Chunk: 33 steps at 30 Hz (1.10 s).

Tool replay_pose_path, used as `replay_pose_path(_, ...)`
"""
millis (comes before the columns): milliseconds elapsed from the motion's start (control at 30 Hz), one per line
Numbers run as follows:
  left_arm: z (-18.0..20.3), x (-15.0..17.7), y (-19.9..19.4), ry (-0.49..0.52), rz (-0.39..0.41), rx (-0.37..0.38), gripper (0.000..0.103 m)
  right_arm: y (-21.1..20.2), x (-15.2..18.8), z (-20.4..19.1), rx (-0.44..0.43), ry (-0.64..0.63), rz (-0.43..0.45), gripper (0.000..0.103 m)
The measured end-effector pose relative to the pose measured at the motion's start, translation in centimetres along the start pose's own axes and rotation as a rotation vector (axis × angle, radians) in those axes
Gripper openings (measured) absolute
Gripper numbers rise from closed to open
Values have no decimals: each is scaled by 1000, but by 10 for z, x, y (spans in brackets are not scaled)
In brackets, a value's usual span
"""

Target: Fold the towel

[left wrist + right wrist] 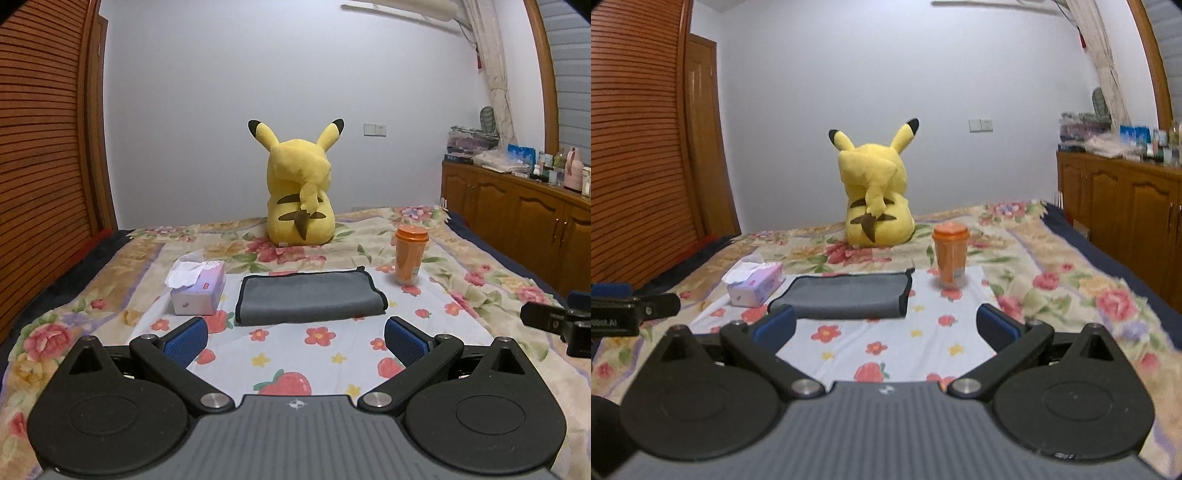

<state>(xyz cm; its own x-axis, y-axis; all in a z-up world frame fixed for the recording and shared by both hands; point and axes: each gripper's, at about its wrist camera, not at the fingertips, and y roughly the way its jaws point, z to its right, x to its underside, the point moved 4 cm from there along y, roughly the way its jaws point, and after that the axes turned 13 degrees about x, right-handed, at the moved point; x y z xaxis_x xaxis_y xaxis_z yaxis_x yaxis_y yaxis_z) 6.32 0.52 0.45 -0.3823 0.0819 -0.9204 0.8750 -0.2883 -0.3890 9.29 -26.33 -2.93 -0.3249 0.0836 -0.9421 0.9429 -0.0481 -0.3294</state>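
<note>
The matt grey folded cloth towel with black edging point(309, 297) lies on a flower-printed cotton sheet point(295, 354), beside a glossy orange plastic cup point(409, 259), a pale cardboard tissue box point(199, 295) and a fuzzy yellow plush toy point(300, 188).

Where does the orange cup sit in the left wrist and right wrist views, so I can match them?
Left wrist: the orange cup stands right of centre, beyond the far right corner of the grey towel.
Right wrist: the orange cup stands just right of centre, close beside the towel's right end.
Shared landmark: the yellow plush toy behind the towel.
</note>
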Motion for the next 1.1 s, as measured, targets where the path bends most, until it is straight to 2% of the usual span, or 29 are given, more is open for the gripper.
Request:
replay_pose_path(333,-3,19,1,-17,-7,-7,103,4,14,6,11,-4,-15,103)
replay_pose_path(1100,-4,18,-3,16,19,-26,103,1,11,13,16,-5,25,103)
